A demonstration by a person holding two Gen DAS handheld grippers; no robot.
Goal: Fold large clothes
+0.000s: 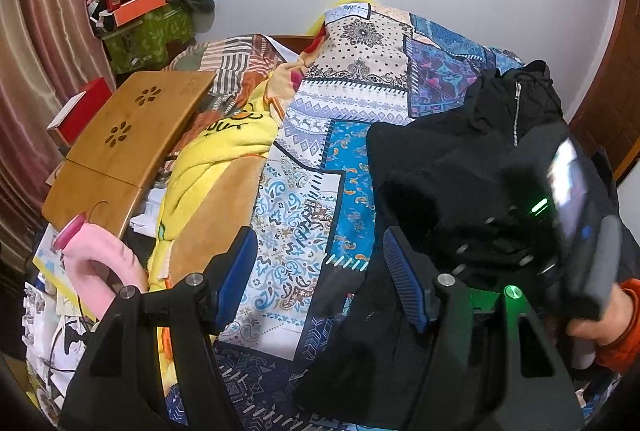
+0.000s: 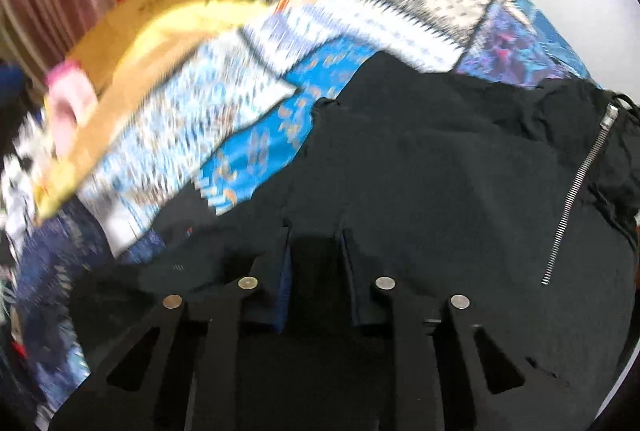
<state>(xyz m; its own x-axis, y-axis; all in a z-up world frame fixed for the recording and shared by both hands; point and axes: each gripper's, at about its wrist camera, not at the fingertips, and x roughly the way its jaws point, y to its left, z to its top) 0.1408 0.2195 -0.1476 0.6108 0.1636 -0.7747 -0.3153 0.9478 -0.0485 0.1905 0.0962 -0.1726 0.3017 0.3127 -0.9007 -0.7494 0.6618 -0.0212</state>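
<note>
Scene: a bed [image 1: 304,187] covered by a patchwork quilt is seen from both wrist cameras; the right view is blurred.
Garment: a black jacket [image 1: 448,151] with a metal zip [image 2: 580,191] is spread on the right part of the bed, on top of the quilt.
Left gripper [image 1: 320,271]: held above the quilt at the jacket's left edge, its jaws apart, with nothing between them.
Right gripper [image 2: 316,255]: pressed down onto the jacket with its jaws drawn close together; black cloth appears to be pinched between them, though dark on dark makes this hard to confirm.
Hand [image 1: 600,315]: seen at the right edge in an orange sleeve, holding the right gripper's body.
Handling: the jacket is judged soft, limp and fairly bulky; it should sag and slide when lifted, and only the zip is stiff.
Where to hold: hems, corners or shoulder seams are judged best, one per gripper, kept clear of the zip.
Containers: a green box [image 1: 148,35] by the far wall is piled with clothes and an orange carton.
Beside the bed: a wooden lap desk [image 1: 120,143], a yellow blanket [image 1: 216,151].
</note>
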